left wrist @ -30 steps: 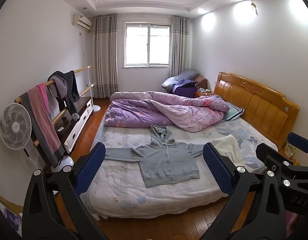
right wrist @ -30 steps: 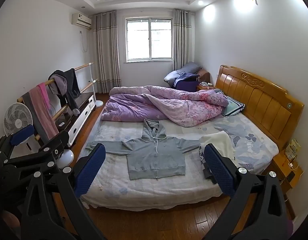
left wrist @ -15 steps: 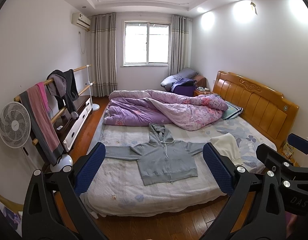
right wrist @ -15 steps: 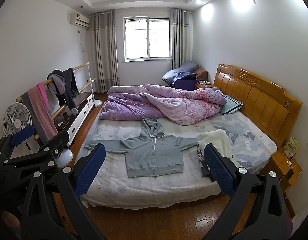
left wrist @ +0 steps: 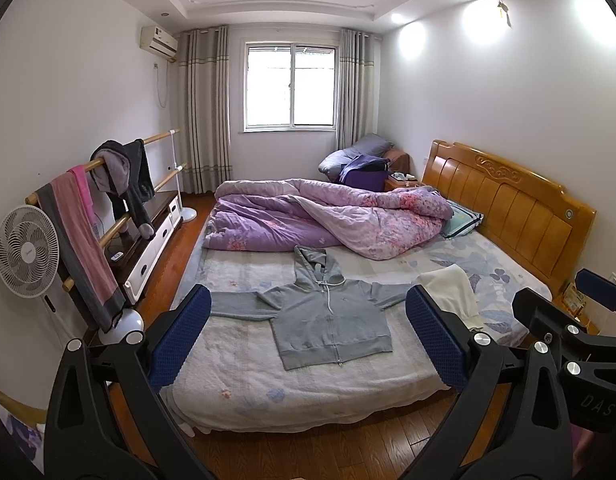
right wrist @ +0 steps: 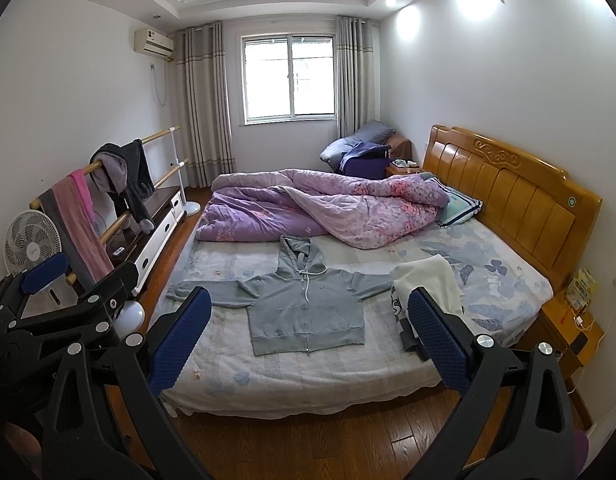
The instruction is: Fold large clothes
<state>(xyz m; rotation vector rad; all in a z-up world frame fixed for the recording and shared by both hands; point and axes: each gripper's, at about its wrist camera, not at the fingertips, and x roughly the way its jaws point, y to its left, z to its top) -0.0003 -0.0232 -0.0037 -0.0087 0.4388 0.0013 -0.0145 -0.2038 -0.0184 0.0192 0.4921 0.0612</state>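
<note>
A grey zip hoodie lies flat on the bed, front up, sleeves spread, hood toward the quilt; it also shows in the right wrist view. My left gripper is open and empty, held well back from the bed's near edge. My right gripper is open and empty, also back from the bed. The right gripper shows at the right edge of the left wrist view. The left gripper shows at the left edge of the right wrist view.
A cream garment lies right of the hoodie. A purple quilt is heaped across the bed's far half. A wooden headboard is at right. A fan, clothes rail and low cabinet stand left. Wood floor lies before the bed.
Both grippers have drawn back and tilted up a little, so the bed and hoodie look slightly farther and lower. Both stay open.
</note>
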